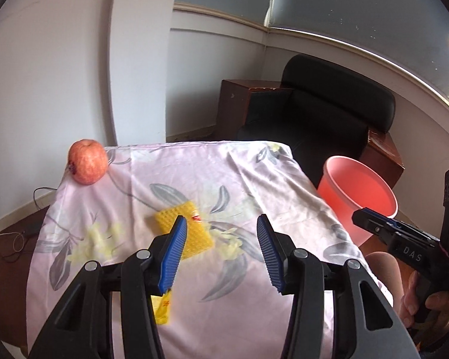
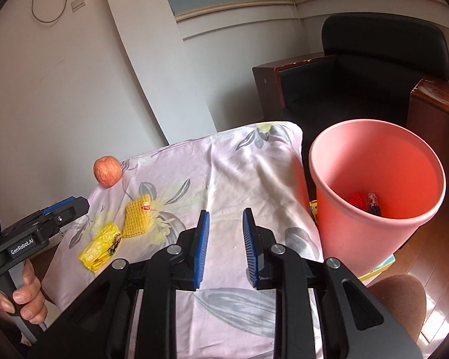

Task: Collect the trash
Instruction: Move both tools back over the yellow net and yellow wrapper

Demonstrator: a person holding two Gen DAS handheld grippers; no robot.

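A yellow foam fruit net [image 1: 191,224] [image 2: 137,220] lies on the pink flowered cloth [image 1: 170,173] [image 2: 242,179]. A crumpled yellow wrapper [image 2: 100,246] lies nearer me; in the left wrist view it [image 1: 163,309] peeks out under the left finger. My left gripper [image 1: 221,227] is open and empty, just above and right of the net. My right gripper [image 2: 224,221] is open and empty over the cloth's middle. A pink bin [image 2: 374,194] [image 1: 356,197] stands right of the table with red and dark bits inside.
A red apple [image 1: 87,161] [image 2: 107,170] sits at the cloth's far left corner. A black armchair [image 1: 323,113] and brown wooden cabinets [image 2: 434,113] stand behind the table. Yellow packaging [image 2: 377,266] lies beside the bin's base.
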